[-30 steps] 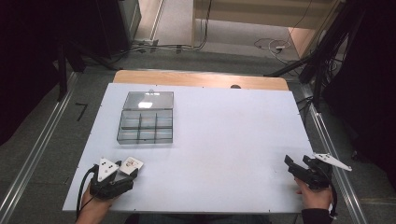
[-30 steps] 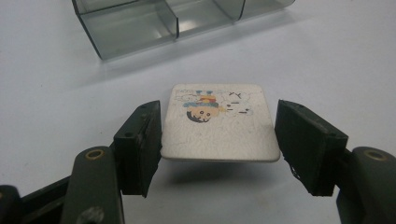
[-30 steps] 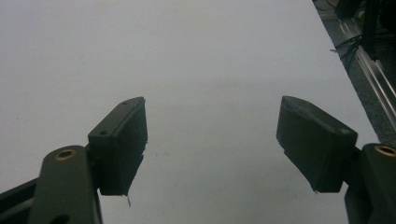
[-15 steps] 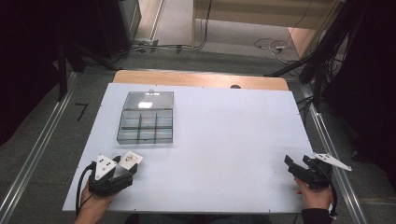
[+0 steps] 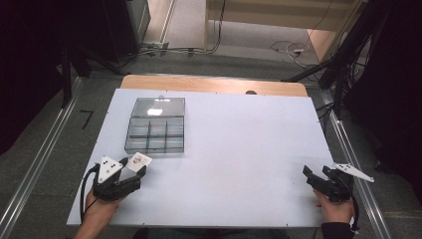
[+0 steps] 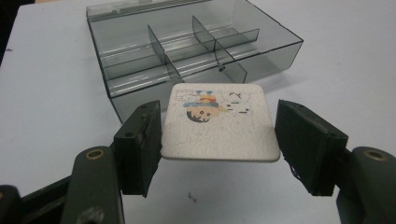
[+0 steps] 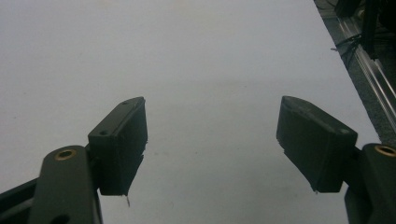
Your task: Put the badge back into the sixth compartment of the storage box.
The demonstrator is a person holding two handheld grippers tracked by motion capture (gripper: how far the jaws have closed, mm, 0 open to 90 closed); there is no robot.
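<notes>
A white square coaster with a cartoon print sits between the jaws of my left gripper, which is shut on its two side edges. The coaster hangs a little above the white table, just in front of a clear grey compartment box. In the high view the left gripper is at the near left and the box lies beyond it with its lid folded back. At the near right, my right gripper is open, and nothing is between its jaws.
A wooden strip runs along the table's far edge. Metal rails flank the table on both sides, and cables lie on the floor beyond. The right gripper view looks over bare white tabletop up to the right edge.
My left gripper has risen slightly with the coaster and edged toward the box. The right gripper has stayed where it was.
</notes>
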